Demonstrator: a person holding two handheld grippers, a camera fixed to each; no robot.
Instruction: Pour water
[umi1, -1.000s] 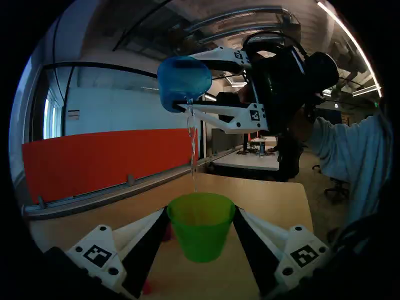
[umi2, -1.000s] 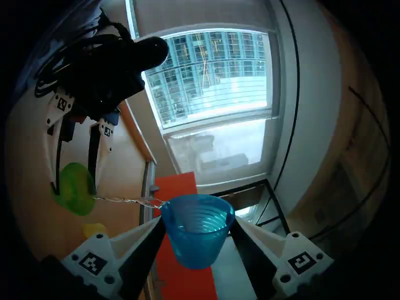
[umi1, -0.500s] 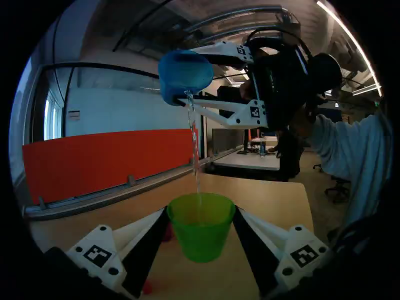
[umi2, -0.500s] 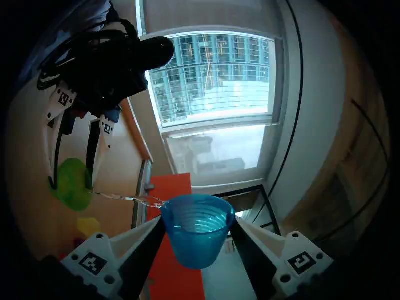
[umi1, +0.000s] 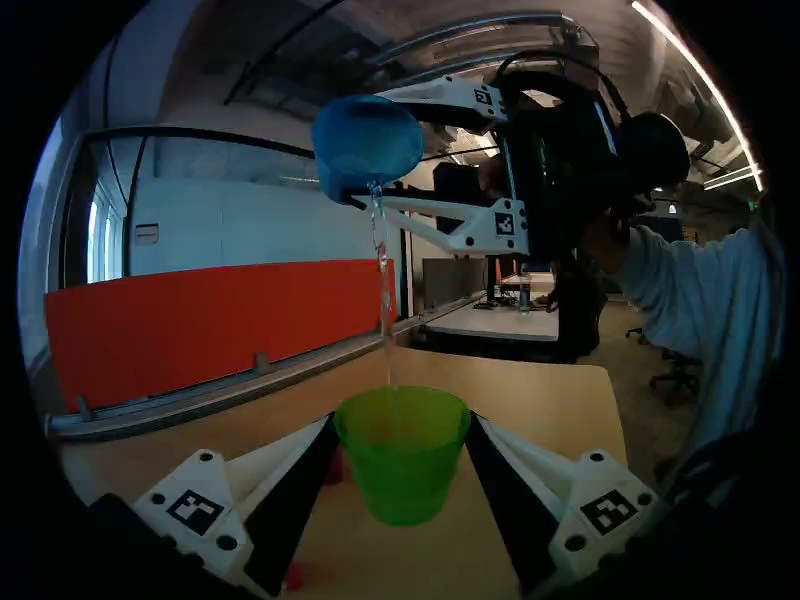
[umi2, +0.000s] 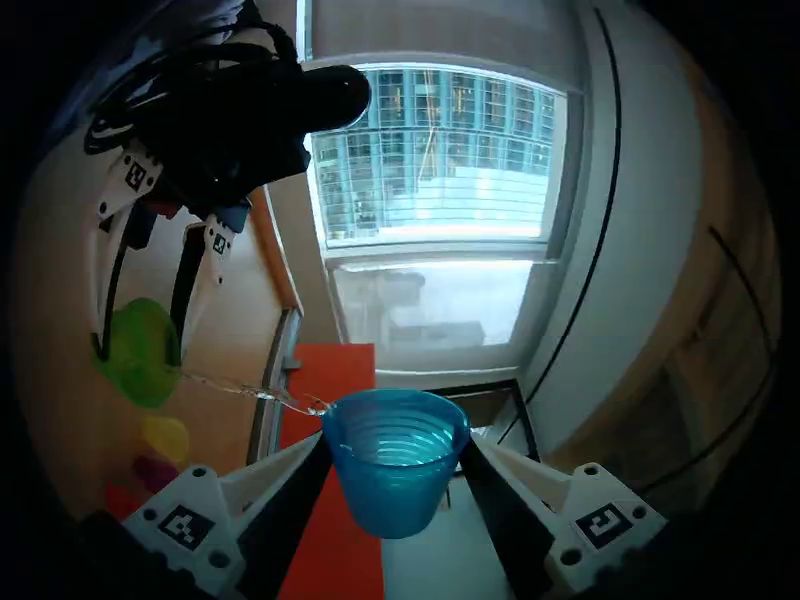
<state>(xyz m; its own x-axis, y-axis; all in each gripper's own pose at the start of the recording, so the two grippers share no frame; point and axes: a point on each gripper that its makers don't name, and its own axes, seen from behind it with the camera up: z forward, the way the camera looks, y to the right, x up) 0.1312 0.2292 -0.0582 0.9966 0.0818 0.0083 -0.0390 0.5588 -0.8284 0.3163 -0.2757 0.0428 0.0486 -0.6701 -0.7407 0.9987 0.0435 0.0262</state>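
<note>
The left gripper view has the left tongs (umi1: 400, 428) clamped on an upright green cup (umi1: 402, 470) near the camera. A tan worktop (umi1: 545, 385) lies behind it, an orange panel (umi1: 200, 315) stands far left, and a grey sleeve (umi1: 705, 300) shows at right. High above, the tilted blue cup (umi1: 362, 140) drops a thin stream of water (umi1: 382, 290) into the green one. The right gripper view adds a bright window (umi2: 440, 170) and looks into the blue cup's ribbed, translucent inside. Both fingers of the right tongs (umi2: 395, 442) squeeze that cup. A small yellow piece (umi2: 165, 437) lies on the worktop near the green cup.
</note>
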